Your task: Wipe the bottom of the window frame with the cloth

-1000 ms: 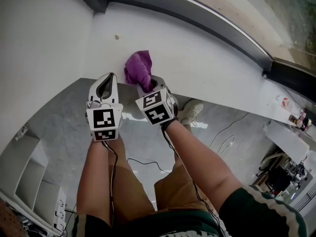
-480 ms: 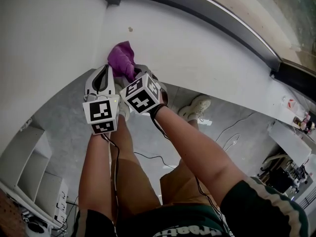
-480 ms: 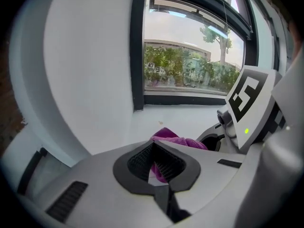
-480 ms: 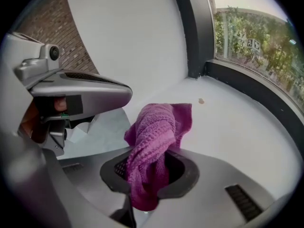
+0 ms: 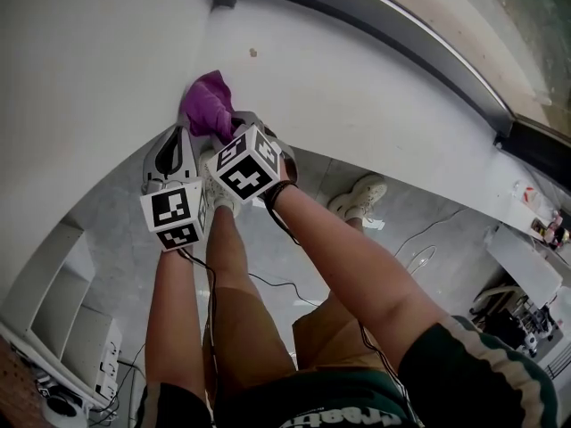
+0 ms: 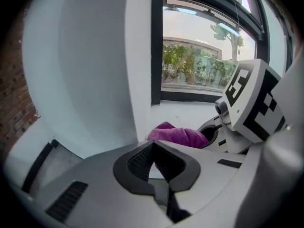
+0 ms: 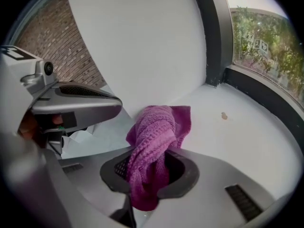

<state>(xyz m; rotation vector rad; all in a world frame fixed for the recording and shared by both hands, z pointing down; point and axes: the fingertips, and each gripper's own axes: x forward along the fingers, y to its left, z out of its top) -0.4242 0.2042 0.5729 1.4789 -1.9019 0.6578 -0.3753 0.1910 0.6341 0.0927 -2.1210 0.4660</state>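
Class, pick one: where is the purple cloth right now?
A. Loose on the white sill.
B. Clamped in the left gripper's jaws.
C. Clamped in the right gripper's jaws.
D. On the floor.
C: the purple cloth is pinched between the jaws of the right gripper; the left gripper is shut on nothing.

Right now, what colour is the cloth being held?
Purple; the cloth shows best in the right gripper view.

No legible text, brand or number. Marker cubes (image 5: 176, 218) bear coded squares only, no words.
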